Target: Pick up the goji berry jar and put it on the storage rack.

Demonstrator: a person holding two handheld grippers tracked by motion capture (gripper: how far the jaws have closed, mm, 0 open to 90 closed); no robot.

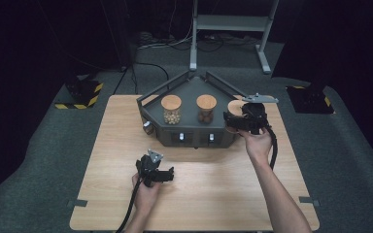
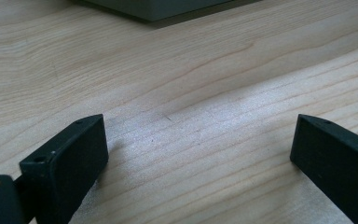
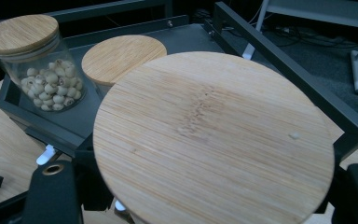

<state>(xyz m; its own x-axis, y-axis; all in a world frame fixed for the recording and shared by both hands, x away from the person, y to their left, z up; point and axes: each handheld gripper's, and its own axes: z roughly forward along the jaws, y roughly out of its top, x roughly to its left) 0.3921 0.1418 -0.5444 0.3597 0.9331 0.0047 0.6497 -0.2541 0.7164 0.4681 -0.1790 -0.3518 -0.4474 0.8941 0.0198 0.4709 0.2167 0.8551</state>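
A glass jar with a round bamboo lid [image 3: 214, 140] sits between the jaws of my right gripper [image 3: 205, 198], which is shut on it below the lid. From above, this jar [image 1: 233, 106] hangs at the right end of a dark grey tray [image 1: 189, 87], with the right gripper [image 1: 234, 121] reaching in from the right. Two more lidded jars stand in the tray: one with pale round seeds [image 1: 171, 110] [image 3: 42, 70] and one with brown nuts [image 1: 206, 109] [image 3: 121, 56]. My left gripper [image 1: 161, 174] [image 2: 200, 154] rests open low over bare wood, holding nothing.
The tray's front face carries small white knobs [image 1: 181, 137], and its raised rail [image 3: 284, 65] runs close beside the held jar. The wooden table [image 1: 126, 126] has bare room left of and in front of the tray. A metal stand [image 1: 228, 24] is on the floor behind.
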